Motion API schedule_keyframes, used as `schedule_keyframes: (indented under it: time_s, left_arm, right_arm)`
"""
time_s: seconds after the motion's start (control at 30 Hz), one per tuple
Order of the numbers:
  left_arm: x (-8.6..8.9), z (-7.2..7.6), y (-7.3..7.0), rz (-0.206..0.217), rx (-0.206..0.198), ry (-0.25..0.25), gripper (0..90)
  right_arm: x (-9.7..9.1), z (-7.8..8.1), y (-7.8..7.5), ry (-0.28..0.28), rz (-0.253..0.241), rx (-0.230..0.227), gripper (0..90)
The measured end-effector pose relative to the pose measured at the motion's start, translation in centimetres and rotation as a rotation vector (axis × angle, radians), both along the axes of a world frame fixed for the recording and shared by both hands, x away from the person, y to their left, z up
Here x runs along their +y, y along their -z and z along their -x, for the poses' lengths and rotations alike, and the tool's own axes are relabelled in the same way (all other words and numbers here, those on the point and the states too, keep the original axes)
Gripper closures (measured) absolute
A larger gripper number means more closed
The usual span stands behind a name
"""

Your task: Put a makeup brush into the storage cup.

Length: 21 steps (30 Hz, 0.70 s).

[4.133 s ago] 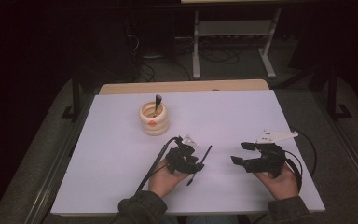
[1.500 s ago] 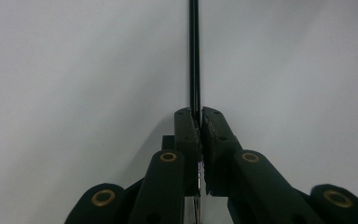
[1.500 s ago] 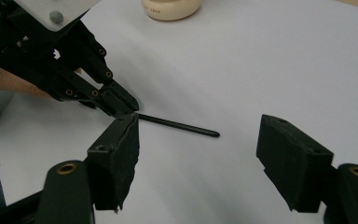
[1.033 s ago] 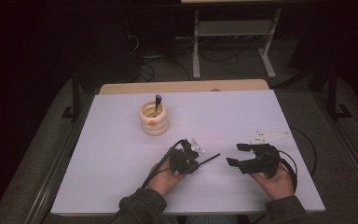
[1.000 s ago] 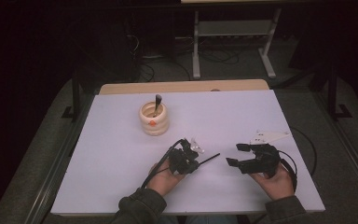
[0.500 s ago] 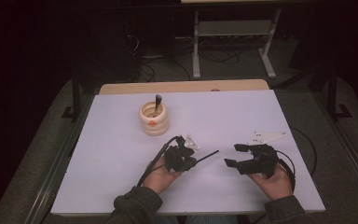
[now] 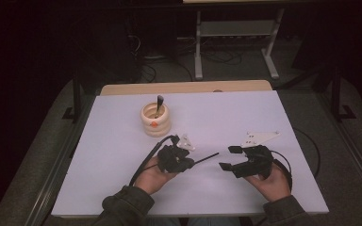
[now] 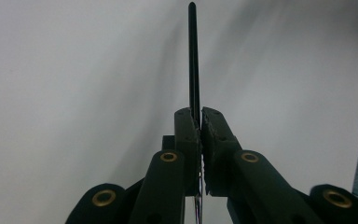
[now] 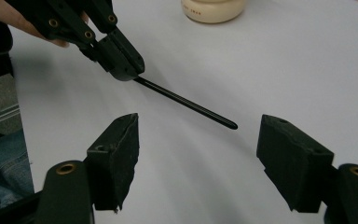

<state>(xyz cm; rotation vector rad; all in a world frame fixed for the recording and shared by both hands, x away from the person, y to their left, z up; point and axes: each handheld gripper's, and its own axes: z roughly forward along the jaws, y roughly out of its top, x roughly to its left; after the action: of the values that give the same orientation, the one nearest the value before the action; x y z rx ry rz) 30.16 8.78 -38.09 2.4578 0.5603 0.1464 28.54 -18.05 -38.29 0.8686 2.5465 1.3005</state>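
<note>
A thin black rod point(image 8: 194, 60) is clamped between the closed jaws of the left gripper point(image 7: 185, 162), which is held by the person's left hand point(image 7: 154, 175) low over the white table point(image 7: 122, 141). In the left gripper view the rod is seen edge-on, rising straight out from between the two jaw pads and ending in a rounded tip over bare table surface. In the high view the rod point(image 7: 206, 158) is seen projecting from the left gripper toward the right gripper point(image 7: 228, 158), its free end lying just short of that gripper's jaws. The right gripper is held in the person's right hand point(image 7: 272, 181) with its jaws spread wide and nothing between them. In the right gripper view the rod point(image 9: 186, 102) is shown slanting down from the left gripper point(image 9: 121, 58) at upper left, its tip placed ahead of and between the two parted jaws, nearer the right-side one, apart from both. A cream ribbed holder point(image 7: 155, 120) with a dark utensil point(image 7: 158, 104) standing in it is set on the table beyond the left gripper, well apart from it; its base point(image 9: 212, 9) is seen at the top edge of the right gripper view. Whether the rod's tip touches the table cannot be told.
</note>
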Motion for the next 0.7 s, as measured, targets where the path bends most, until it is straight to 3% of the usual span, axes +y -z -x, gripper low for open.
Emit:
schedule_keyframes:
  time_s: [0.17, 0.4, 0.57, 0.7]
  left_arm:
    - [0.9, 0.2, -0.8, 0.004, -0.010, 0.004, 86.1]
    - [2.2, 0.8, -2.2, 0.027, -0.019, 0.022, 86.0]
    - [2.9, 1.2, -2.7, 0.017, -0.040, 0.060, 86.0]
    - [3.6, 1.7, -3.1, 0.032, -0.043, 0.091, 86.0]
  right_arm:
    - [0.5, -0.2, -0.3, -0.025, 0.004, 0.002, 28.5]
    - [2.4, -0.5, -1.3, -0.088, 0.046, 0.001, 28.5]
    - [3.3, -0.8, -1.8, -0.124, 0.057, 0.003, 27.7]
    - [4.4, -0.9, -2.3, -0.188, 0.085, 0.003, 30.3]
